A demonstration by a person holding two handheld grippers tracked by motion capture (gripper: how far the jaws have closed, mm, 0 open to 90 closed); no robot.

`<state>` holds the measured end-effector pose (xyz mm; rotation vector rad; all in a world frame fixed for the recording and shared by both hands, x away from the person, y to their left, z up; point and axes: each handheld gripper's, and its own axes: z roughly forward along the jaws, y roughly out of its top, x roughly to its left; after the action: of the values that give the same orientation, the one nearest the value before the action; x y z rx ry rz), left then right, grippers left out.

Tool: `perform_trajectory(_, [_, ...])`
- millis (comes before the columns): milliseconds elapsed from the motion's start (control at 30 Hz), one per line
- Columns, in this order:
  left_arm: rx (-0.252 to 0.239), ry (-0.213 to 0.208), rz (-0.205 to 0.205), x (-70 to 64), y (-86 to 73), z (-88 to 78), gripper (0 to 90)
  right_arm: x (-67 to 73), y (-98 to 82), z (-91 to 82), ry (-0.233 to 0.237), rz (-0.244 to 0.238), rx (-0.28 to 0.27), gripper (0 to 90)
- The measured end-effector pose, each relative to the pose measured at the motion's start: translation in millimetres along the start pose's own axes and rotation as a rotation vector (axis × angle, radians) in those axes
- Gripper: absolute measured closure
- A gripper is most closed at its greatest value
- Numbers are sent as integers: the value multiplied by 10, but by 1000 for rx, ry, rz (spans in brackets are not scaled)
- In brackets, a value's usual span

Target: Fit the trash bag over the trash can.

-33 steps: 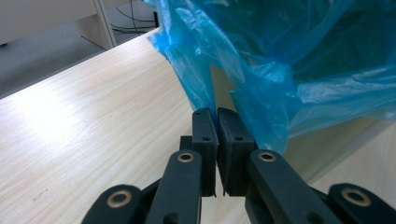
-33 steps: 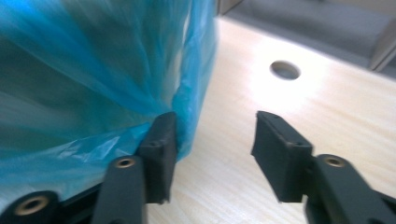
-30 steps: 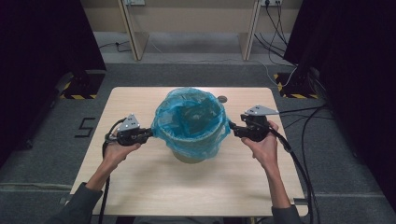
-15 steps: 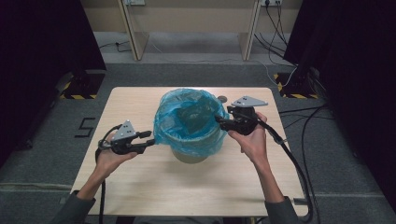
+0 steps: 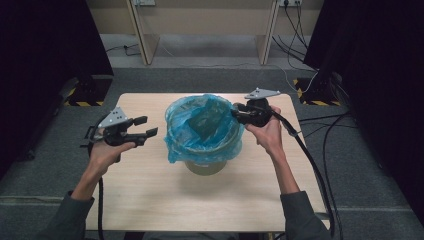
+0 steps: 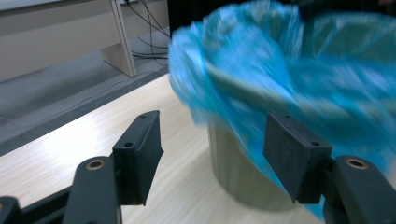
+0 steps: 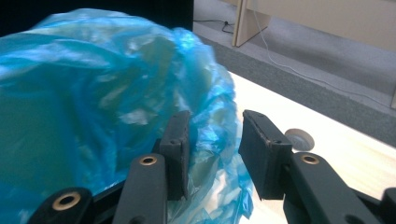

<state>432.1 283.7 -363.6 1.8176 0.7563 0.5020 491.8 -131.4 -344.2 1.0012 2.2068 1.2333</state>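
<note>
- The left tongs [image 5: 147, 126] have left the bin's rim, where they stood a second ago, and now hang off to the left, above the bench [image 5: 150, 200]; their jaws have just been opening and stand released, nothing between them
- The right tongs [image 5: 235, 112] have shifted toward the far right of the rim; their jaws have just been closing, with folds of the blue bag liner [image 5: 200, 125] between them, though I cannot tell if they press yet
- The liner is draped over the waste bin [image 5: 205, 166] mid-bench
- Judging by this, the left side is settled and the right edge is next
</note>
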Motion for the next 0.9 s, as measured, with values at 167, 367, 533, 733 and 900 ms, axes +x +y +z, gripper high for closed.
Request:
perform_trajectory(167, [-9,-19,-39,58,188,235,374,-34,63,82,-27,17,-3,501])
perform_trajectory(367, [38,-47,-66,100,334,594,379,63,57,-5,-50,13,-10,459])
perform_trajectory(533, [2,-97,-111,186,314,721,685,160,38,-137,-34,8,-32,435])
perform_trajectory(733, [-31,-62,-107,308,275,628,875,201,-31,-296,-32,-8,-49,429])
perform_trajectory(900, [-8,-43,-135,438,95,625,881,214,-85,-384,-37,-4,-51,431])
